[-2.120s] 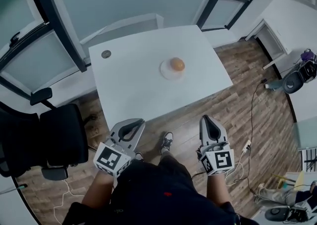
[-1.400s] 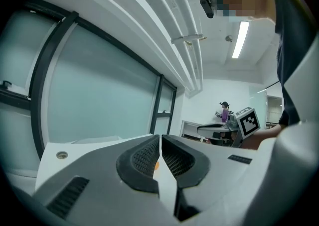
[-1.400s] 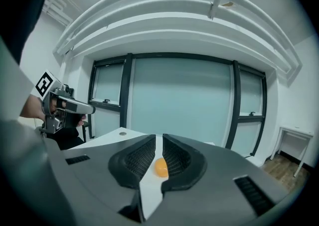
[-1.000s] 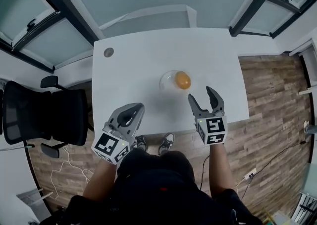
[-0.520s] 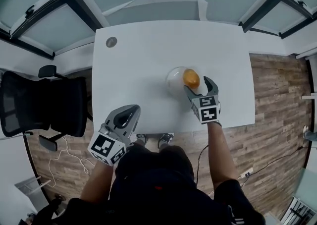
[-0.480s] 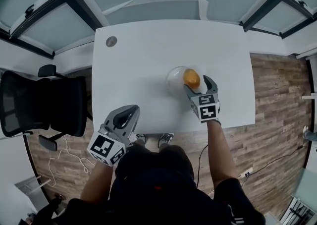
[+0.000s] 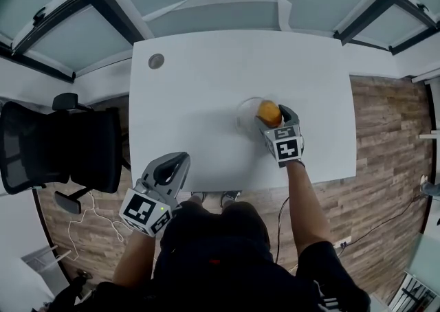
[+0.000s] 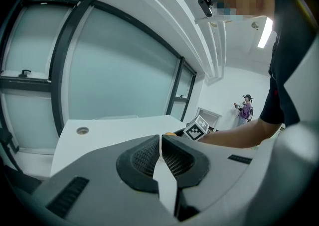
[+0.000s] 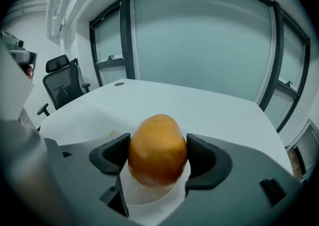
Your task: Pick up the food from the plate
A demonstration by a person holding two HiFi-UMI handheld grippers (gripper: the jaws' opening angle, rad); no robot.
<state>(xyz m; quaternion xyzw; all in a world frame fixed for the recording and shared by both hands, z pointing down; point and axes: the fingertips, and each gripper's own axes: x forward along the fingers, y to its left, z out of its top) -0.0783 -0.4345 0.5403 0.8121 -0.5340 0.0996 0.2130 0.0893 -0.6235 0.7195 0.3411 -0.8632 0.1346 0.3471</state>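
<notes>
The left tool (image 7: 177, 161) hangs off the near edge of the white worktop (image 7: 199, 97), with its jaws together and nothing between them. The right tool (image 7: 276, 117) stands wide, one jaw close on either side of the orange food (image 9: 157, 150), which sits on the plate (image 7: 245, 108). Counted: one black chair (image 7: 62, 146), one round grey disc (image 7: 157, 61), one plate, one piece of food, two tools.

Table (image 7: 199, 104) top white, smooth, matt; food (image 9: 157, 148) skin orange, smooth, faint sheen; plate (image 9: 152, 200) white, smooth; floor (image 7: 385, 132) wood-grain planks.
</notes>
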